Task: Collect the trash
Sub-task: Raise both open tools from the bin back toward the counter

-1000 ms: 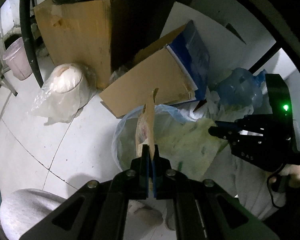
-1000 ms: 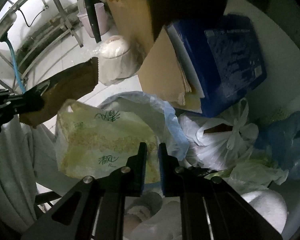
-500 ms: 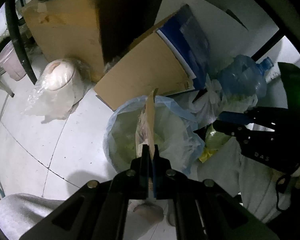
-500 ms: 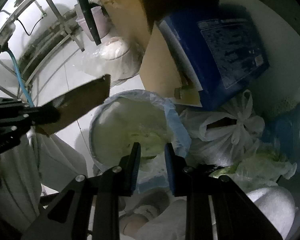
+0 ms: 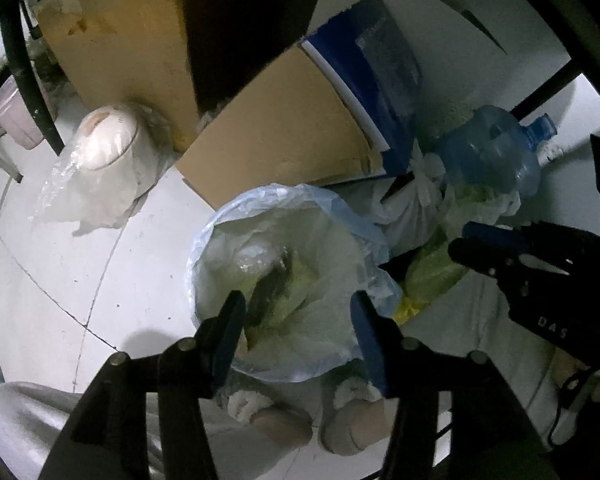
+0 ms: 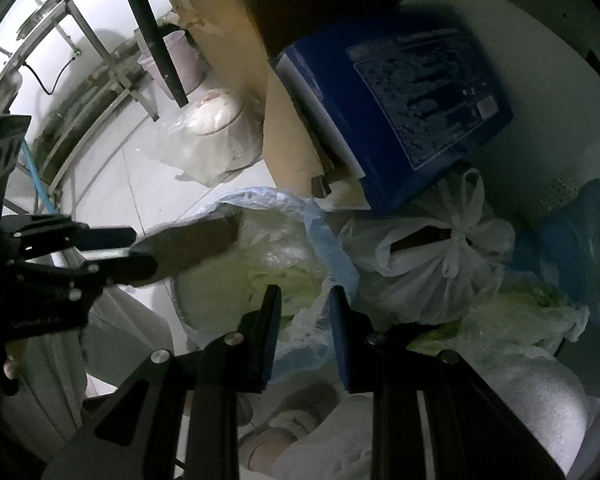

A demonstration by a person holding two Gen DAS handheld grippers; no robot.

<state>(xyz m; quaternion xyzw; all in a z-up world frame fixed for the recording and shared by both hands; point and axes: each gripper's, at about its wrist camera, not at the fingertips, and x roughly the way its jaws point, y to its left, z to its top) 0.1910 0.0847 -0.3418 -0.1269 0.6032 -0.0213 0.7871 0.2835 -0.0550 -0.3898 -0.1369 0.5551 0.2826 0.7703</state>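
Left gripper (image 5: pixel 296 320) opening above the lined trash bin (image 5: pixel 208 240).
Its 2 jaws are spreading apart, gripping nothing; the brown paper scrap (image 6: pixel 204 236), blurred, is lying across the bin's left rim. The right gripper (image 6: pixel 304 312) is hanging slightly parted, empty, at lower center.

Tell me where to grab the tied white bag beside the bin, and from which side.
Grip the knot with its two loop ears on top of the tied white bag. Come from above, jaws straddling the knot. It stands proud there; the blue box and the bin liner crowd the bag's body, so its sides look hard to reach.
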